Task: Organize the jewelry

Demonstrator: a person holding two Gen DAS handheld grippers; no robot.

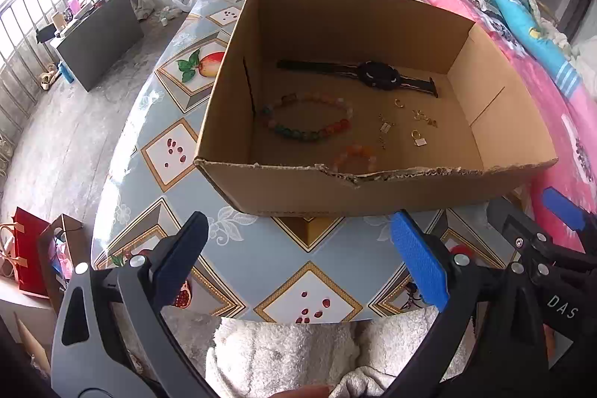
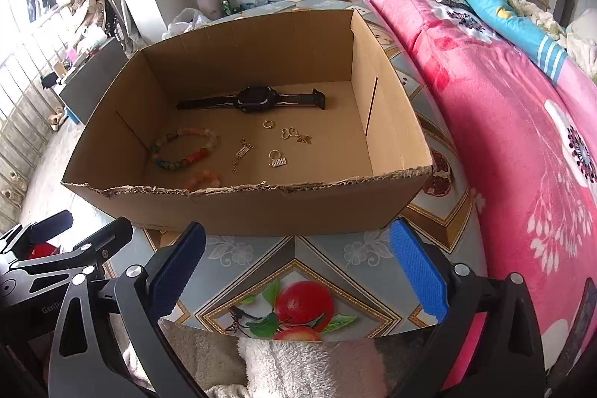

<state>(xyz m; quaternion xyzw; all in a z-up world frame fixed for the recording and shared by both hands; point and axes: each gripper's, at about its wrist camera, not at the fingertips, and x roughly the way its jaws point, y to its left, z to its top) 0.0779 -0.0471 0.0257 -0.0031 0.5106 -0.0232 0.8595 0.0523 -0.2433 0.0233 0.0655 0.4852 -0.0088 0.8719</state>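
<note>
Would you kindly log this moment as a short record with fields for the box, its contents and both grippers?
container: open cardboard box on the patterned table, near edge torn
watch: black watch lying flat by the far wall
bracelets: multicoloured bead bracelet; orange bead bracelet by the near wall
small pieces: gold earrings and charms scattered mid-floor
left gripper: open, empty, outside the box
right gripper: open, empty, outside the box

On the table [image 1: 261, 267] stands an open cardboard box [image 1: 373, 189] holding a black watch [image 1: 377, 74] along its far wall, a multicoloured bead bracelet [image 1: 308, 116] toward its left wall, and small gold pieces [image 1: 418, 125] near the middle.
</note>
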